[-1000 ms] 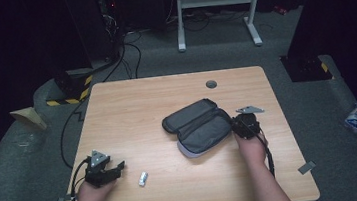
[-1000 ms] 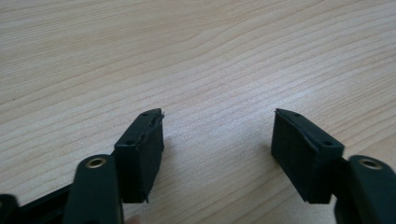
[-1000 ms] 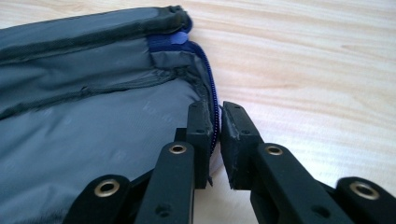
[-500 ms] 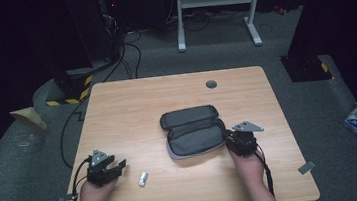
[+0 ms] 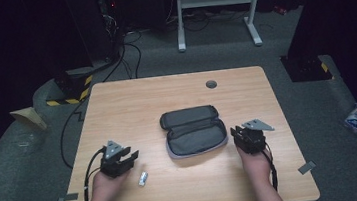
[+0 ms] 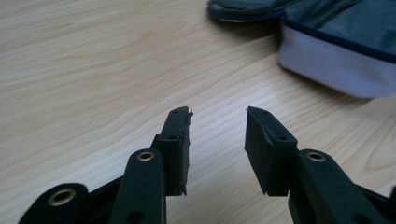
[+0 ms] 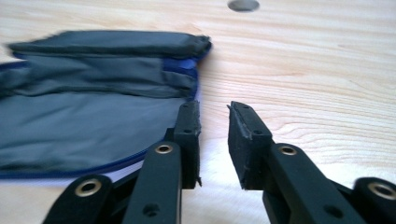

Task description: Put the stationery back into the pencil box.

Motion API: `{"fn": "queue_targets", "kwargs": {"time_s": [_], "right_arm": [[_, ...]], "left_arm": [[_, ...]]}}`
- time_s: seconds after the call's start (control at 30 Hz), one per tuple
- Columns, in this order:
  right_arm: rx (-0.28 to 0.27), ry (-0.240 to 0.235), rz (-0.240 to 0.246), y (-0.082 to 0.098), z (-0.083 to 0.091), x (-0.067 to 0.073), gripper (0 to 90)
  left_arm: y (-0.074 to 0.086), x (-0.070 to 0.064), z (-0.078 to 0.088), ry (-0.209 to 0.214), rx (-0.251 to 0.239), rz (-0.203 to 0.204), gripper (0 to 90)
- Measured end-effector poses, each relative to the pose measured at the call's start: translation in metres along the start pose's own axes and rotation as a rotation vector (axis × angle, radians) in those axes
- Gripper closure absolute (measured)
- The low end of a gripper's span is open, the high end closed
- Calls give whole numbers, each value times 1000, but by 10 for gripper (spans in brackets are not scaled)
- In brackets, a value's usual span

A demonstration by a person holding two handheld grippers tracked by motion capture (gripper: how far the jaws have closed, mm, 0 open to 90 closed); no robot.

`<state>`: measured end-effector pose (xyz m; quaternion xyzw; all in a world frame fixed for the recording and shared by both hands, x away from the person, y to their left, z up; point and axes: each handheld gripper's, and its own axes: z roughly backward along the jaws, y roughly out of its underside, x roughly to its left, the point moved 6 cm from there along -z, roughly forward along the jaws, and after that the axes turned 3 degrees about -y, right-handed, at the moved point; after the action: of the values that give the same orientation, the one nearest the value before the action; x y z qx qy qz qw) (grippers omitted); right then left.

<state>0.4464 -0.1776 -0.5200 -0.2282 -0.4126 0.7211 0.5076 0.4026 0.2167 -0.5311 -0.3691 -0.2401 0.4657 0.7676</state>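
A dark grey zip pouch (image 5: 192, 130) lies open in the middle of the wooden table (image 5: 176, 93); its grey lining and blue zip edge show in the right gripper view (image 7: 88, 121) and at the top right of the left gripper view (image 6: 336, 42). My right gripper (image 5: 243, 136) sits just right of the pouch, jaws open and empty (image 7: 214, 114). My left gripper (image 5: 125, 159) rests at the front left, open over bare wood (image 6: 218, 119). A small silver-white object (image 5: 143, 178) lies right of the left gripper.
A round grey cable hole (image 5: 211, 84) sits near the table's far edge, also at the top of the right gripper view (image 7: 243, 5). Cables (image 5: 70, 137) trail off the left side. A white desk frame (image 5: 217, 6) stands on the floor behind.
The right gripper drew the pouch toward the front and straightened it, then let go and backed off to its right. The left gripper has stayed put.
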Motion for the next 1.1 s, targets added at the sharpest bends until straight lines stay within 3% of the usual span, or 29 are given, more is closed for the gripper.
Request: {"fn": "queue_targets", "kwargs": {"time_s": [0.13,0.23,0.33,0.5,0.93,1.1], "right_arm": [[47,22,12,0,-23,-7,754],[84,28,17,4,-36,-8,753],[100,18,27,9,-41,-6,752],[94,-1,27,12,-40,-2,747],[77,-52,64,16,-34,25,747],[75,-61,80,15,-34,33,747]], "left_arm": [[-16,-22,-21,18,36,-27,636],[-21,-35,-35,50,68,-19,647],[-24,-46,-50,69,102,-22,648],[-26,-55,-59,88,122,-26,650],[-19,-40,-55,73,120,16,678],[-16,-37,-51,72,108,15,690]]}}
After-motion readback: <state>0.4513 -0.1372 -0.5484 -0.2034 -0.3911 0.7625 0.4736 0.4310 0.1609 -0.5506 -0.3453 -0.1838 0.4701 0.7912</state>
